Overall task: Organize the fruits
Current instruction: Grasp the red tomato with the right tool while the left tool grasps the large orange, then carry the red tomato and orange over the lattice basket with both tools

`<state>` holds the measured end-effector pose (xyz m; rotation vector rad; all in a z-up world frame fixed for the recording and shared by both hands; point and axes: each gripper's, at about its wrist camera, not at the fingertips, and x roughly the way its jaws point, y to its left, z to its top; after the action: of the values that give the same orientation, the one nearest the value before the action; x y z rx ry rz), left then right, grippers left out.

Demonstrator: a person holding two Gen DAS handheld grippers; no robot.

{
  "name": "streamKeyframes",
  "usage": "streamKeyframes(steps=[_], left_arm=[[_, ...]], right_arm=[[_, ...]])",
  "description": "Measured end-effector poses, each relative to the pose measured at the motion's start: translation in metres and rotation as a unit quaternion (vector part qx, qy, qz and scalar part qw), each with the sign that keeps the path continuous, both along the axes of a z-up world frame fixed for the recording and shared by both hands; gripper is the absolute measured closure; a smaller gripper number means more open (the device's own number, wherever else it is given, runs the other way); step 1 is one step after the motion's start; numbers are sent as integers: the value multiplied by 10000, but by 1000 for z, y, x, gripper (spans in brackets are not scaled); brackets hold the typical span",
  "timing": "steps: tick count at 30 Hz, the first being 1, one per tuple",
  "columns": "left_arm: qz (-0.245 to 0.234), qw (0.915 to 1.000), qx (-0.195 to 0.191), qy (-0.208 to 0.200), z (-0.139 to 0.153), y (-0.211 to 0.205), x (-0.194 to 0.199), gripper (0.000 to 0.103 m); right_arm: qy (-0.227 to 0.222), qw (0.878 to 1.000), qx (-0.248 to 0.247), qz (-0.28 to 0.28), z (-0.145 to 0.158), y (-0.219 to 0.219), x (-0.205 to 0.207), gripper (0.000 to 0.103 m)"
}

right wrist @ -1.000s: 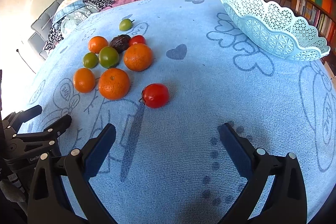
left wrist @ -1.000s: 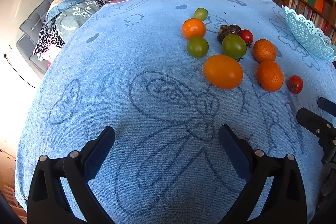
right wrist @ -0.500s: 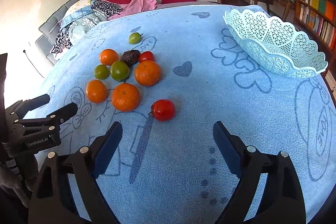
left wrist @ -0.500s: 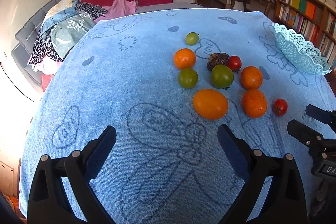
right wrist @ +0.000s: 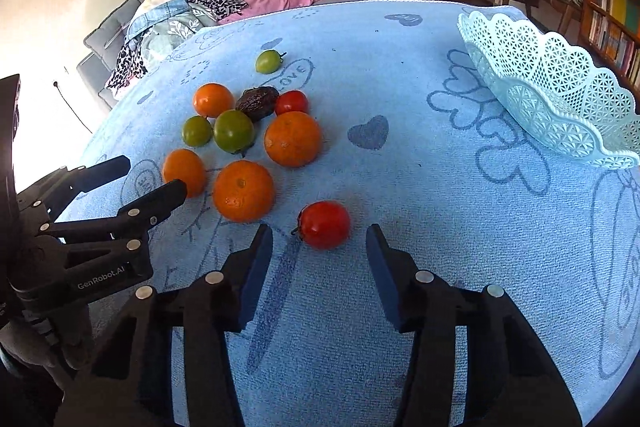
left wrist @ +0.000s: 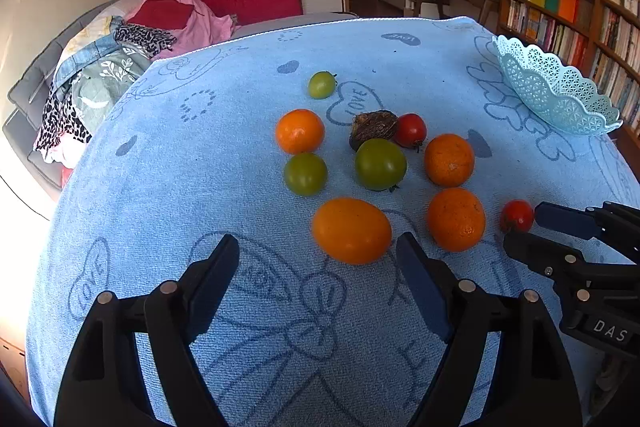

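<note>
Both claws, left claw [left wrist: 318,269] and right claw [right wrist: 320,259], gape low over fruit.

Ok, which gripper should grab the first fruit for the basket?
Right. The right gripper is open with the near red tomato just ahead of its fingertips, on the basket side. The left gripper, also open, faces the oval orange fruit off-centre.
</note>
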<state>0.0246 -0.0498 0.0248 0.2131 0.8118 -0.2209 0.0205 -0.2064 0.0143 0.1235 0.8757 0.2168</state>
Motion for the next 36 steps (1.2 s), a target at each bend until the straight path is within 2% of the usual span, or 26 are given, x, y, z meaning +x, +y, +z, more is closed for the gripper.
streamKeyframes(steps=[3,5,10,15,18,28,36], left_arm=[[-75,9999,-60,65,-3,-2,5,30],[-107,9999,-89,93,-5,-4,7,33],[-158,9996,-133,176,-8,-9,13,43],[-200,9994,-138,260,-12,-10,15,49],[-268,9993,-157,210,-11,-11,12,58],[-91,9993,-346,94,-7,1,8,59],[37,9994,-343,-85,2,6,2,59]], right_arm=[[-3,10000,-39,57,-1,3,3,55],[39,9999,-64,85,-3,5,6,60],[59,9999,-39,91,-5,4,8,61],[46,10000,-66,52,-5,3,9,71],[37,10000,-50,24,-4,2,9,73],[-14,10000,38,-56,-3,-2,7,73],[-108,9998,121,-127,4,-8,4,73]])
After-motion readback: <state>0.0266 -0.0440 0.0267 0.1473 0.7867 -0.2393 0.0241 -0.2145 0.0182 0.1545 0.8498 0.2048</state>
